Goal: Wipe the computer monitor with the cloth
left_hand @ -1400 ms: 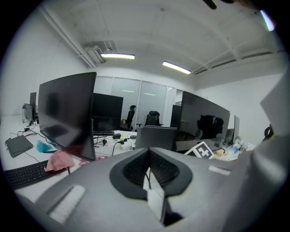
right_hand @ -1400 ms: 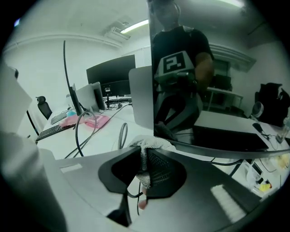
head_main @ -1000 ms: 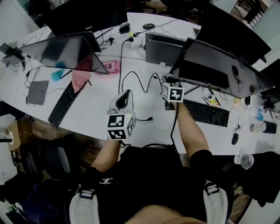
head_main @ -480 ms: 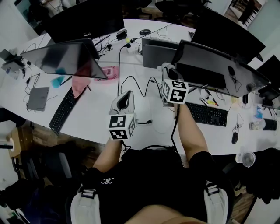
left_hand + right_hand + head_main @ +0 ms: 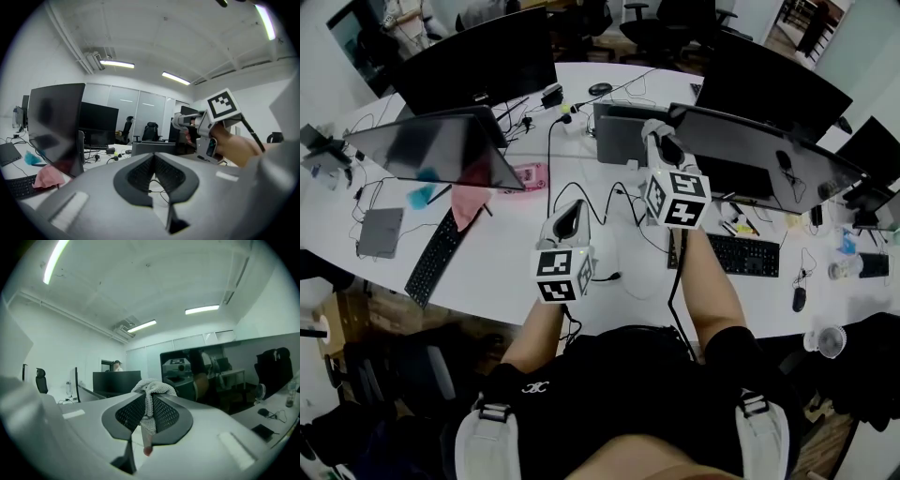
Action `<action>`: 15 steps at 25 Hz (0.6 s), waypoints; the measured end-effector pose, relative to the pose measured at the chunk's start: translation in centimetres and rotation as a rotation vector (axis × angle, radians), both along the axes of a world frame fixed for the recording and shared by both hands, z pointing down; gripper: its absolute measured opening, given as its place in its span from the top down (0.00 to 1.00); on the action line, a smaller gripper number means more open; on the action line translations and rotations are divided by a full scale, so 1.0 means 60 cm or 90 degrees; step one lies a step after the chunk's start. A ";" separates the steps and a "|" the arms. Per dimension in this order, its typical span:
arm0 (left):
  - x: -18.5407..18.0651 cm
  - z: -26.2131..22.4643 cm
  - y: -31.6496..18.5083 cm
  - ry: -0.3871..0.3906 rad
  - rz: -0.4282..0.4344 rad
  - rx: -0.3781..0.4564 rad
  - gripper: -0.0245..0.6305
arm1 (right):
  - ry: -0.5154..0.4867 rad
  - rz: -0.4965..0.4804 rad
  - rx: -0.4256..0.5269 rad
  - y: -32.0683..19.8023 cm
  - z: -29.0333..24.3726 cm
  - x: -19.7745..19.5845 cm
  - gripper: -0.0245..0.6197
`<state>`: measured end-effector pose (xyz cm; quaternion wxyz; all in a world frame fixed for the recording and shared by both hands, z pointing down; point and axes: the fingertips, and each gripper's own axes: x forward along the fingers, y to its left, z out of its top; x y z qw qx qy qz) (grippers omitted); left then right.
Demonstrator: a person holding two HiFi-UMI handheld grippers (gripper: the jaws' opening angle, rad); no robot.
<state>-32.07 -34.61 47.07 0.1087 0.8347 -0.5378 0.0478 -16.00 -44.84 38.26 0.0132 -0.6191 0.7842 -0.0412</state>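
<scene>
Cloth (image 5: 152, 390) sits pinched in the right gripper (image 5: 663, 145), just beside the monitor (image 5: 759, 150); press its bunched end flat on the screen, sweeping evenly; left gripper (image 5: 570, 214) closed on nothing.

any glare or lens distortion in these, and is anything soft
Right gripper view: strong fisheye with black corners; the dark monitor mirrors the room; the cloth is fairly sharp. Left gripper view: same fisheye; the ceiling strip light is blown out. Head view: wide-angle bends the desk edge; light is even, no hard shadows.
</scene>
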 end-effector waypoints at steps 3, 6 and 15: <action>0.006 -0.005 -0.003 0.004 0.005 0.003 0.88 | 0.001 0.001 0.026 0.004 -0.034 0.000 0.91; 0.014 -0.004 -0.003 0.006 0.013 0.000 0.88 | 0.013 0.002 0.041 0.013 -0.047 0.001 0.91; 0.055 -0.019 0.000 -0.001 0.042 0.014 0.88 | -0.024 0.012 0.095 0.092 -0.097 0.047 0.91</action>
